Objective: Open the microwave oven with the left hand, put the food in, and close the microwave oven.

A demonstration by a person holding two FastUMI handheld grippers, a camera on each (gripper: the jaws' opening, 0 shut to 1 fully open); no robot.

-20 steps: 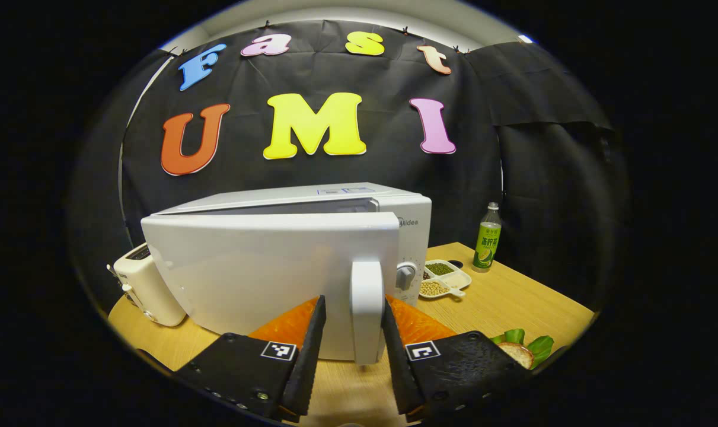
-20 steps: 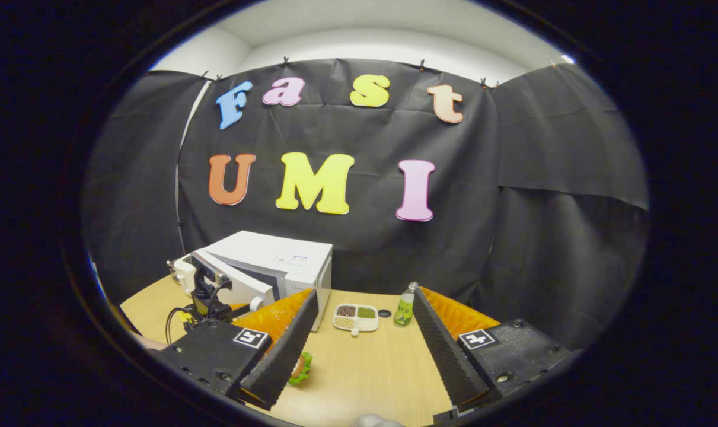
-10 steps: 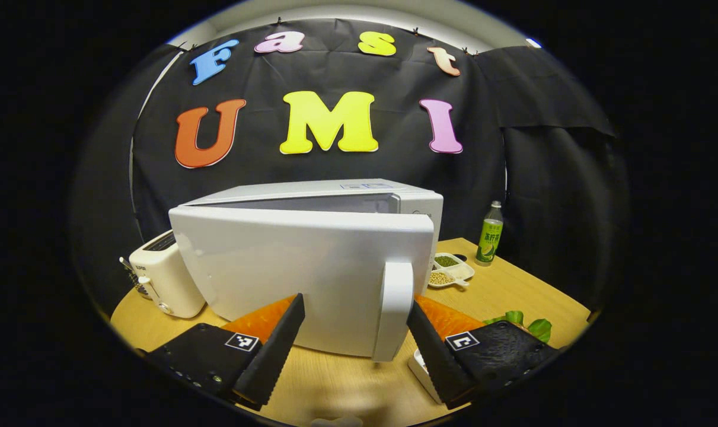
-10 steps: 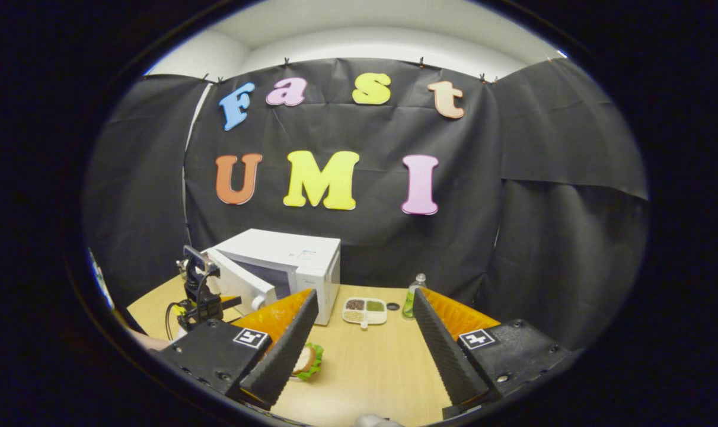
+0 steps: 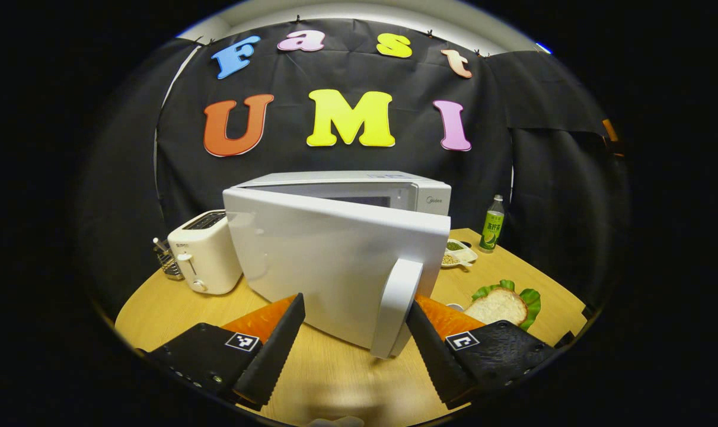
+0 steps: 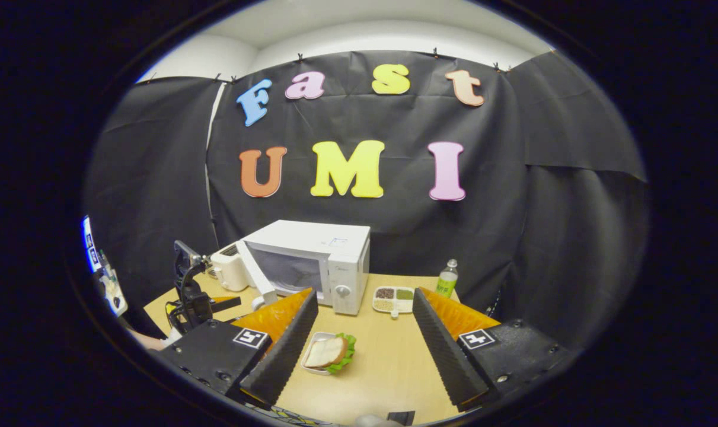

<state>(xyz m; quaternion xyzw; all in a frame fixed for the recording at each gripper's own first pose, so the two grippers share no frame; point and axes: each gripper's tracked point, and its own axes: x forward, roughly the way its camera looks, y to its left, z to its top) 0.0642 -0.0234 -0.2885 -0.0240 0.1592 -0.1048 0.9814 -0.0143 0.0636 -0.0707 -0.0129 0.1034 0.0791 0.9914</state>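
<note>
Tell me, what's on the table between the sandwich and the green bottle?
In the right gripper view, a white divided dish of beans sits on the table between the sandwich and the green bottle.

Left claw [image 5: 353,344] fingers spread wide; right claw [image 6: 361,341] fingers spread wide, level.
</note>
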